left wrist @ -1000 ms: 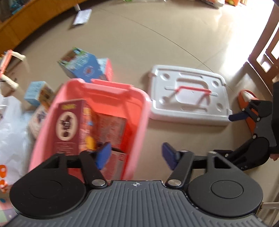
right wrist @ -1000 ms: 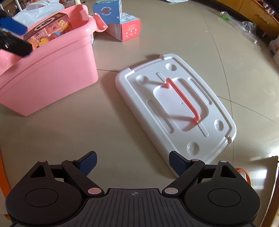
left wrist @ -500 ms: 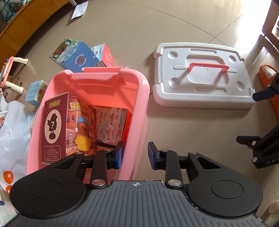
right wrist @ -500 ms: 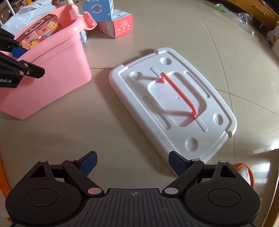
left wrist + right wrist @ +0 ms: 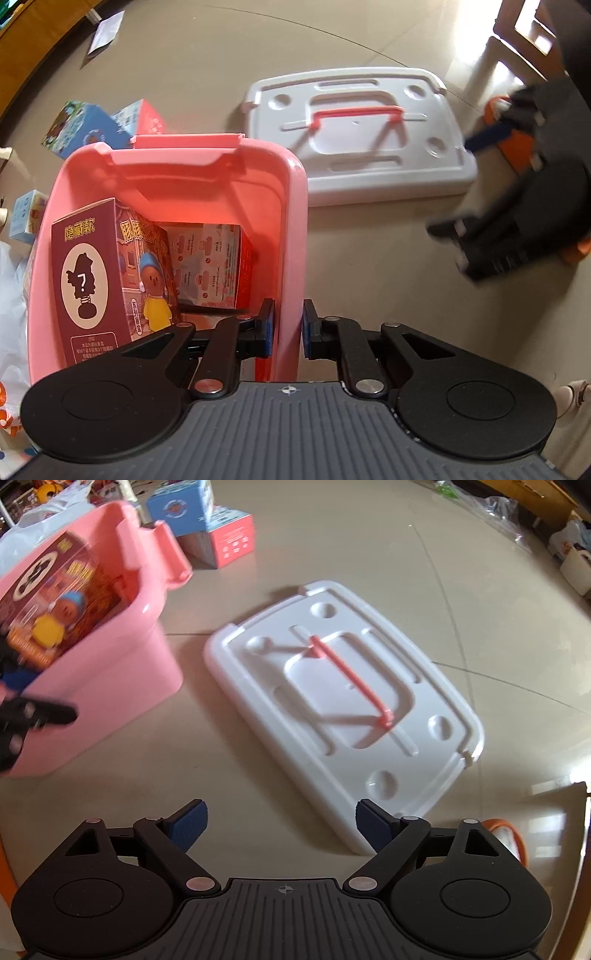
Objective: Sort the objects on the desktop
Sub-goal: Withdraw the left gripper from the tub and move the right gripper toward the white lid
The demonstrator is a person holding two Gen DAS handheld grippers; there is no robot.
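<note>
On the tiled floor [image 5: 369, 546], the pink bin [image 5: 177, 184] is being gripped at its right-hand wall by the left tool [image 5: 287, 328]: the jaws are drawn narrow, one blue pad [image 5: 269, 328] inside the bin and the other outside, with the wall pinched between them. The bin's long axis is running away from the left wrist camera, its latch tab at the far end, and its mouth is facing up. Inside it, a dark red toy box [image 5: 107, 273] is standing upright against the left wall, its long axis vertical and its printed cartoon face turned towards the centre; a paler red box [image 5: 210, 266] is lying behind it towards the far wall.

Just beside the bin, apart from it, the white lid [image 5: 343, 705] is lying flat with its top side up. In the right wrist view its long axis is running diagonally from upper left to lower right, and the pink handle [image 5: 351, 681] is following the same line. The right tool [image 5: 282, 825] is being held low over the floor at the lid's near corner, jaws spread wide and gripping nothing.

Beyond the bin's far end, a blue box [image 5: 181, 507] and a red-sided box [image 5: 229, 539] are sitting touching each other. A white plastic bag [image 5: 11, 302] is lying against the bin's left side.
</note>
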